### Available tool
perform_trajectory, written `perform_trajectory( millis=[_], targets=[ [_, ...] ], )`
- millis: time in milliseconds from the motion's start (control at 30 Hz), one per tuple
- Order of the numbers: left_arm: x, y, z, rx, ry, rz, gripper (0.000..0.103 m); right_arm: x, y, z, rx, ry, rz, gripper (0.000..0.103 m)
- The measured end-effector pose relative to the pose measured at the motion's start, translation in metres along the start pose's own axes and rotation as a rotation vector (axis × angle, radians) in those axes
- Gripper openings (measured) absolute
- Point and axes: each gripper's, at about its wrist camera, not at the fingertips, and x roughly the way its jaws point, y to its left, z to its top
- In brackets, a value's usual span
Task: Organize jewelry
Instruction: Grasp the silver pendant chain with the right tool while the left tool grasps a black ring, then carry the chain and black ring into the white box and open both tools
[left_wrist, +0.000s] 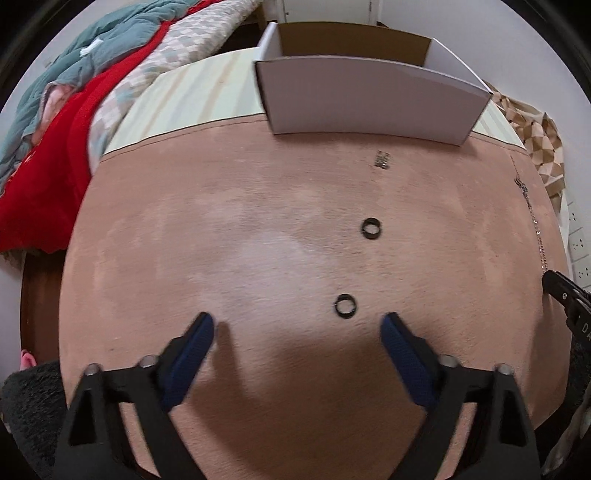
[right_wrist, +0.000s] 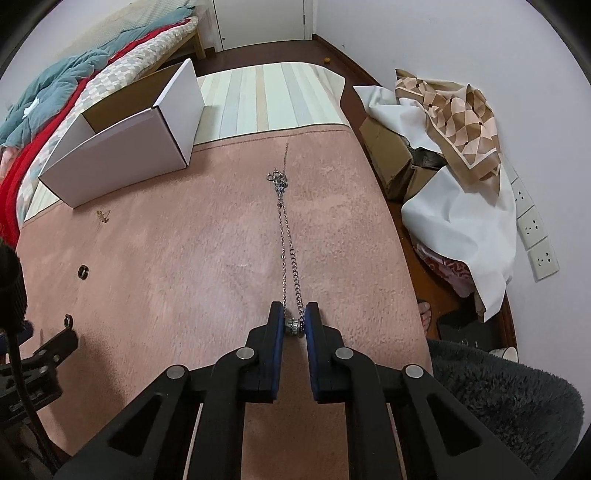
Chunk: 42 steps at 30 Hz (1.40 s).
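In the left wrist view, the left gripper (left_wrist: 297, 328) is held released above the pink napped surface (left_wrist: 184, 229), its jaws spread either side of the nearer black ring (left_wrist: 345, 305), while a second ring (left_wrist: 371, 226) and a small earring (left_wrist: 382, 160) are seen lying nearer the white cardboard box (left_wrist: 369, 99). In the right wrist view, the right gripper (right_wrist: 294, 326) is clenched on the metal pendant (right_wrist: 293, 326) of the chain necklace (right_wrist: 286, 236), stretched across the surface. The rings are judged rigid, light and liable to roll, best pinched across the band; the limp chain will trail.

Two rings (left_wrist: 345, 305) lie on the mat (left_wrist: 221, 240), box (left_wrist: 369, 99) behind, chain (right_wrist: 286, 236) right.
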Motion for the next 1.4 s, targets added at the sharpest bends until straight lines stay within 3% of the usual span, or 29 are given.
perform_trajectory(
  millis=[133,267,433,767,967,1400],
  targets=[
    [-0.005,-0.006,0.000,0.003,-0.021,-0.032,0.062,-0.001,0.001,0.000,0.000,0.004,0.001,0.012],
    [-0.009,-0.012,0.002,0.012,-0.030,-0.058,0.026,-0.001,0.001,0.000,-0.001,0.003,-0.002,0.012],
    [-0.008,-0.014,0.004,0.023,-0.034,-0.065,0.010,-0.001,0.000,0.000,0.000,0.005,-0.001,0.012],
    [-0.008,-0.011,0.005,0.016,-0.034,-0.077,0.010,-0.005,0.000,-0.001,0.010,0.006,0.015,0.012],
    [-0.029,-0.007,0.011,0.017,-0.064,-0.102,0.010,-0.034,0.002,0.007,0.025,-0.044,0.079,0.012],
    [-0.112,0.022,0.093,-0.009,-0.200,-0.180,0.010,-0.140,0.035,0.083,-0.038,-0.201,0.275,0.012]
  ],
)
